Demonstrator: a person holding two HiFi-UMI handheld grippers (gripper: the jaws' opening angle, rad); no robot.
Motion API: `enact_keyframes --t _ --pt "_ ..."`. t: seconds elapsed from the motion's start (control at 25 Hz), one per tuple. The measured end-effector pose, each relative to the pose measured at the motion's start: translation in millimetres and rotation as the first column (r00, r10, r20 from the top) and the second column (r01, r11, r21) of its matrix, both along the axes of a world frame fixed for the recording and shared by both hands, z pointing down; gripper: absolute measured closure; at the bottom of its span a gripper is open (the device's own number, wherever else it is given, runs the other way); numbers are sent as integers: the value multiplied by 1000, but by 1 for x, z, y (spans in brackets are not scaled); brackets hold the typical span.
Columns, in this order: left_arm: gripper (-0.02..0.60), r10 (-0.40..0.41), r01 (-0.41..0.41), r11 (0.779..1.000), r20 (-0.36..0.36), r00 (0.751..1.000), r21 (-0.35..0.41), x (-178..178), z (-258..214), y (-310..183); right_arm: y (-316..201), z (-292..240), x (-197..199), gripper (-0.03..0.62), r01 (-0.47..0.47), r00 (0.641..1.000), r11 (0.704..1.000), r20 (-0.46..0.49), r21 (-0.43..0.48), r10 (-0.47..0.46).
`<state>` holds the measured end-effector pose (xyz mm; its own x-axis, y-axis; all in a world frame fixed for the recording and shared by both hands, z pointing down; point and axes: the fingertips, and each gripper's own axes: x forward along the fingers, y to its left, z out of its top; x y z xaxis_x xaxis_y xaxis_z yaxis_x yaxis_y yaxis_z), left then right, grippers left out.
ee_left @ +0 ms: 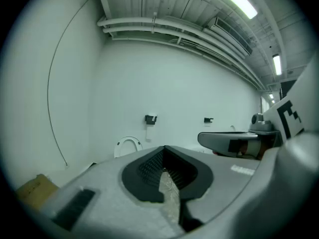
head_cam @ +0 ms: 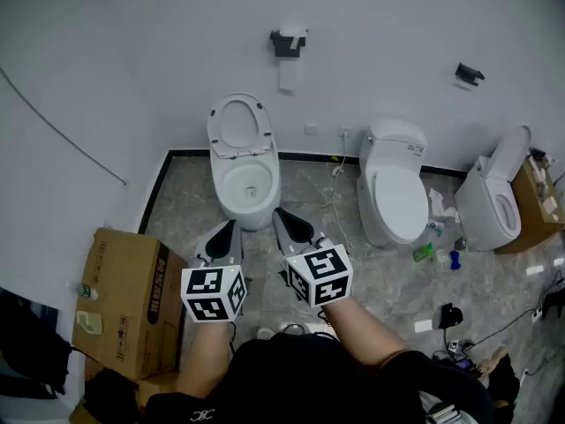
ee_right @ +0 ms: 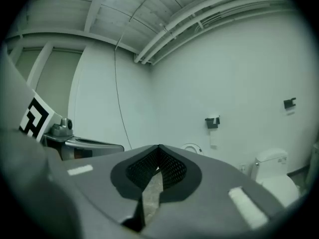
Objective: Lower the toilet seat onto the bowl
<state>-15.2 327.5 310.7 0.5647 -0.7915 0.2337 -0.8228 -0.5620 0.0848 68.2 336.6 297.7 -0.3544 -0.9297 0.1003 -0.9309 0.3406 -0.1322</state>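
Left tongs (head_cam: 231, 226) and right tongs (head_cam: 282, 213) closed — toilet seat (head_cam: 217, 132) upright.

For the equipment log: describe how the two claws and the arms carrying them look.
The left claw and right claw look alike: light grey, tapering shells lined inside with black textured pads. Each carries a white cube printed with black square markers. The person wears a black top, and no sleeves cover the forearms.

Print on cardboard box (head_cam: 124, 300) illegible
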Motion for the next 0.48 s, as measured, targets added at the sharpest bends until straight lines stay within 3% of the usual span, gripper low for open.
enact_keyframes --t 0.48 --pt "573 5 -8 998 -63 998 -58 -19 17 -19 -20 16 -20 586 -18 1000 999 -4 -47 17"
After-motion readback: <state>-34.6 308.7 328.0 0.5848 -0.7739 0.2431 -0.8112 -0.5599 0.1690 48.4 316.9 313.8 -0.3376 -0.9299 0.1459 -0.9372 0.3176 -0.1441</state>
